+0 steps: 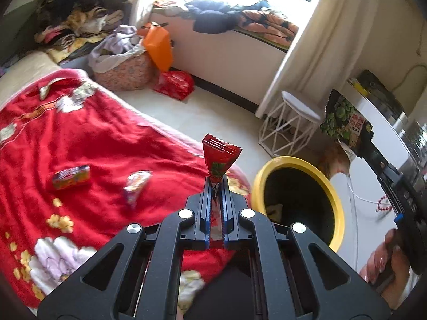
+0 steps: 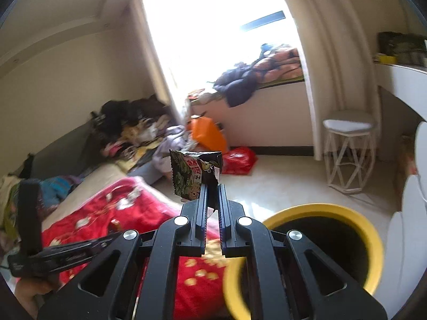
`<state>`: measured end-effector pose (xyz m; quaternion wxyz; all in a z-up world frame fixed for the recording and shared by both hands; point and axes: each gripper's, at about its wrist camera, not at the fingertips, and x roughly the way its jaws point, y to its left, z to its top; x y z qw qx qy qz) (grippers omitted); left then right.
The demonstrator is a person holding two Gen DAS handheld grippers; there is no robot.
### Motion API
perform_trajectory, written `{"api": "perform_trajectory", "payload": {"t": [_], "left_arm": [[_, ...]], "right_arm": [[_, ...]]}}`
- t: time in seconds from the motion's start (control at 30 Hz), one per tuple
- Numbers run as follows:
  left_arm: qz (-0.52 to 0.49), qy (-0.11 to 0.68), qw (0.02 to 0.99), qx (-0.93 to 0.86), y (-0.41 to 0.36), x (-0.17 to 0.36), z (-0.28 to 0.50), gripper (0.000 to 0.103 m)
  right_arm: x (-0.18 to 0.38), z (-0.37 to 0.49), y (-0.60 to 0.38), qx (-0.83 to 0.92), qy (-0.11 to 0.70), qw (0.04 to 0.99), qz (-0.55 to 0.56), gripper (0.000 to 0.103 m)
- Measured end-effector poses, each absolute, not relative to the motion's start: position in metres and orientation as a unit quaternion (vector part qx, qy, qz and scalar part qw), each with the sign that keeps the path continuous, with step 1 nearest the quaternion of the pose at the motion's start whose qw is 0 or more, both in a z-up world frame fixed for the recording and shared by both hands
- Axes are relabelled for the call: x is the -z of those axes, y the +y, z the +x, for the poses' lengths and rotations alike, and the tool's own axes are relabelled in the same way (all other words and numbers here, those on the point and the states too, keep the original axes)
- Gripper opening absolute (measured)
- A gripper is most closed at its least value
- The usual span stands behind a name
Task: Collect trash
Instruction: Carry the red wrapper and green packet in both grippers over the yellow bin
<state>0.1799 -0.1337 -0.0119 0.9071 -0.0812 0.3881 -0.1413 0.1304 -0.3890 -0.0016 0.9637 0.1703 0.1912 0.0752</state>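
While left claw [image 1: 216, 184] pinches crinkled red wrapper [image 1: 220, 157] — round yellow-rimmed bin [image 1: 335, 202]

red wrapper [image 1: 220, 160] and green-black snack bag [image 2: 196, 174] held upright; two wrappers [image 1: 70, 177] [image 1: 136, 186] on red blanket [image 1: 106, 146].

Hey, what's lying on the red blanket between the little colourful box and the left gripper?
A crumpled whitish snack wrapper lies on the red floral blanket, between the small colourful box and the left gripper, seen in the left wrist view.
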Motion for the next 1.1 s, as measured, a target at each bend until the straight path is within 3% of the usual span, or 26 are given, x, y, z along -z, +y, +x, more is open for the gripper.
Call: {"api": "perform_trajectory", "payload": {"t": [0.5, 1.1], "left_arm": [[-0.029, 0.392, 0.893, 0.22, -0.239, 0.025, 0.195, 0.003], [-0.015, 0.418, 0.876, 0.242, -0.3, 0.06, 0.24, 0.003]], "right_arm": [[0.048, 0.133, -0.477, 0.031, 0.213, 0.949, 0.23, 0.007], [0.09, 0.15, -0.506, 0.059, 0.287, 0.931, 0.22, 0.007]]}}
